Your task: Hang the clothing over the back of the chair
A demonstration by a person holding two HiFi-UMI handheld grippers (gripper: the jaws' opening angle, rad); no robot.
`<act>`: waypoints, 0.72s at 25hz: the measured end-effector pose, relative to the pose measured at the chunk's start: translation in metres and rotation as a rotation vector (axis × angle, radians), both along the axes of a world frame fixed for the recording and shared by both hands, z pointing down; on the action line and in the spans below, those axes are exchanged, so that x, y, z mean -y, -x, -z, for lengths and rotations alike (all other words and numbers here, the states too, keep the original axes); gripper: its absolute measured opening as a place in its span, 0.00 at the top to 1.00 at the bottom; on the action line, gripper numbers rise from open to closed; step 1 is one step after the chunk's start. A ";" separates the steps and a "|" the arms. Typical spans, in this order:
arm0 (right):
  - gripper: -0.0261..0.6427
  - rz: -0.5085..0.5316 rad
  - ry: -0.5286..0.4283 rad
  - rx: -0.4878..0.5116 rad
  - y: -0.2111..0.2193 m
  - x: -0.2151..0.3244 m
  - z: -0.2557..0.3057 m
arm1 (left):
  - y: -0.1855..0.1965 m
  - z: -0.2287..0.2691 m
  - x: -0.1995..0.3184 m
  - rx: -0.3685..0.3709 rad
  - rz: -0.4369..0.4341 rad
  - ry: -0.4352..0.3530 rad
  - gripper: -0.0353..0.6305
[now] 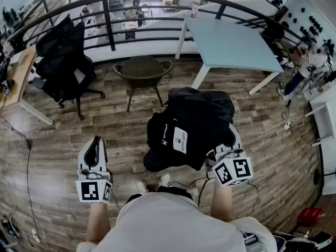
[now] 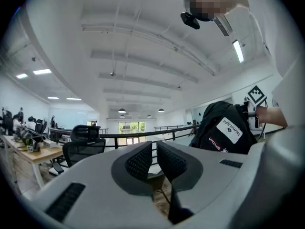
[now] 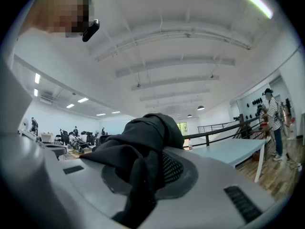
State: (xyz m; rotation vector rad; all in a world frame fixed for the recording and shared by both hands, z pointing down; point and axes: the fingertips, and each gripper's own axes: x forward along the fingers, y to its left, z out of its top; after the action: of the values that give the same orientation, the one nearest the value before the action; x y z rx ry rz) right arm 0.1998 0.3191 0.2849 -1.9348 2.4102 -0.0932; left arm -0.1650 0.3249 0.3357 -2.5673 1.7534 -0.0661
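- The left gripper (image 1: 94, 150) has its jaws together and holds nothing.
- The chair (image 1: 143, 70) ahead has nothing on its back yet.
- The black clothing (image 1: 189, 127) hangs in the air, apart from the chair.
- The right gripper (image 3: 152, 168) is clamped on the clothing. I think carrying and hanging are still left.

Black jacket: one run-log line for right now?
right gripper: shut on black jacket | left gripper: shut, empty | wicker chair: bare

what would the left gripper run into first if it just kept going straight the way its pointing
Probably the wicker chair, seen low between the jaws of the left gripper. If it passes above, the black railing comes next; depth is unclear.
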 end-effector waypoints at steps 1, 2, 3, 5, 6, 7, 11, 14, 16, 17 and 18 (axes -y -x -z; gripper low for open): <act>0.84 0.008 0.001 0.013 0.004 -0.005 0.001 | 0.004 0.001 -0.005 -0.002 0.010 0.000 0.87; 0.84 0.017 0.001 0.023 0.007 -0.009 0.002 | 0.007 0.002 -0.010 -0.006 0.019 0.001 0.87; 0.84 0.028 -0.002 0.030 0.011 -0.011 0.004 | 0.010 0.003 -0.013 -0.010 0.024 0.003 0.87; 0.84 0.060 -0.010 0.028 0.019 -0.012 0.007 | 0.009 0.000 -0.017 -0.006 0.025 0.011 0.87; 0.84 0.079 -0.010 0.025 0.021 -0.012 0.007 | 0.007 -0.002 -0.018 0.001 0.024 0.017 0.87; 0.84 0.098 -0.007 0.023 0.022 -0.012 0.006 | 0.004 -0.003 -0.019 0.004 0.027 0.021 0.87; 0.84 0.156 -0.005 0.029 0.018 -0.003 0.000 | -0.005 -0.003 -0.015 0.003 0.058 0.013 0.87; 0.84 0.178 0.005 0.025 0.007 -0.005 -0.009 | -0.019 -0.006 -0.017 0.022 0.069 0.018 0.87; 0.84 0.184 -0.008 0.019 -0.004 -0.001 -0.009 | -0.031 -0.005 -0.014 0.027 0.073 0.002 0.87; 0.84 0.188 -0.013 0.017 -0.008 0.003 -0.010 | -0.036 -0.005 -0.011 0.029 0.077 -0.002 0.87; 0.84 0.192 -0.012 0.016 -0.011 0.006 -0.012 | -0.040 -0.007 -0.009 0.031 0.081 0.001 0.87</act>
State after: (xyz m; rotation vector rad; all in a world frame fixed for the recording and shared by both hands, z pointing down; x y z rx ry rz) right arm 0.2108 0.3130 0.2972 -1.6867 2.5728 -0.1006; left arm -0.1254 0.3340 0.3432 -2.4821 1.8461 -0.1080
